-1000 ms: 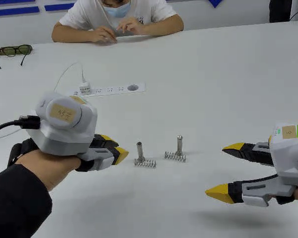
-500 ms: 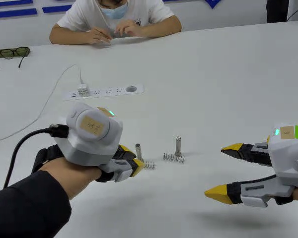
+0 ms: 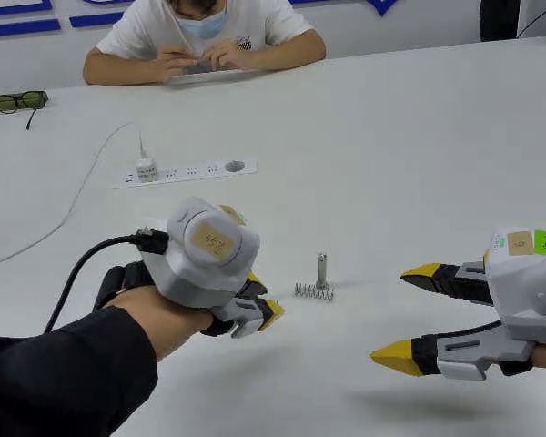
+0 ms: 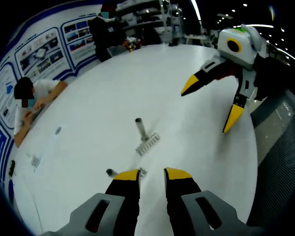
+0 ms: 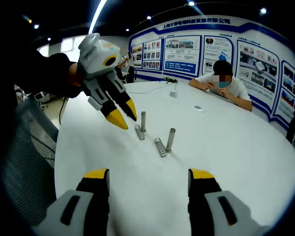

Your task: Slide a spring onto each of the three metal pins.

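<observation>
Though narrowly parted, left gripper (image 4: 151, 173) empty beside coiled wire spring (image 5: 137, 132) and cylindrical steel pin (image 5: 143, 120); right gripper (image 3: 393, 313) wide, empty.

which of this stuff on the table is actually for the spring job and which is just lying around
For the job:
first pin and first spring, close by the left gripper, which is open
second pin, upright, with second spring lying at its foot
right gripper, open

Just lying about:
power strip
sunglasses
</observation>
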The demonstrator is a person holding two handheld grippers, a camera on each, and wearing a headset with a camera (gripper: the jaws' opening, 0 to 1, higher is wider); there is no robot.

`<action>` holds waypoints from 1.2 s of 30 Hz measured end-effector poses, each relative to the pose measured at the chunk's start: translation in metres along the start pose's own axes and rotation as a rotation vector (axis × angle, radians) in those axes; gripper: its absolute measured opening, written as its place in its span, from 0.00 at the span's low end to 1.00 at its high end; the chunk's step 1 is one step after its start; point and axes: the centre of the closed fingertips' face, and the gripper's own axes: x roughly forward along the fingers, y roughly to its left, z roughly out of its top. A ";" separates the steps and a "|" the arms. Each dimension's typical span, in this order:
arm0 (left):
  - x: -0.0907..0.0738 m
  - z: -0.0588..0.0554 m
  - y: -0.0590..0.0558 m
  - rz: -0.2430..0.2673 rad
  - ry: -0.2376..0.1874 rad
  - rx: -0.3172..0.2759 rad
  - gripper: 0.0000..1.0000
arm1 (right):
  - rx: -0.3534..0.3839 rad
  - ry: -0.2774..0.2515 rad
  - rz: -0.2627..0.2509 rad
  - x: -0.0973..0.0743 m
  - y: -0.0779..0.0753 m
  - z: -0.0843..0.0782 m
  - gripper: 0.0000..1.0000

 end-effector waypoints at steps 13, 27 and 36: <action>0.018 -0.006 0.003 -0.028 0.041 0.037 0.23 | 0.011 -0.003 -0.002 -0.001 -0.001 -0.001 0.66; 0.031 -0.011 0.009 -0.018 0.075 0.059 0.21 | 0.018 -0.002 0.003 0.000 -0.001 -0.002 0.66; 0.035 -0.020 0.011 -0.019 0.108 0.060 0.21 | 0.018 -0.004 0.004 0.000 -0.001 -0.002 0.66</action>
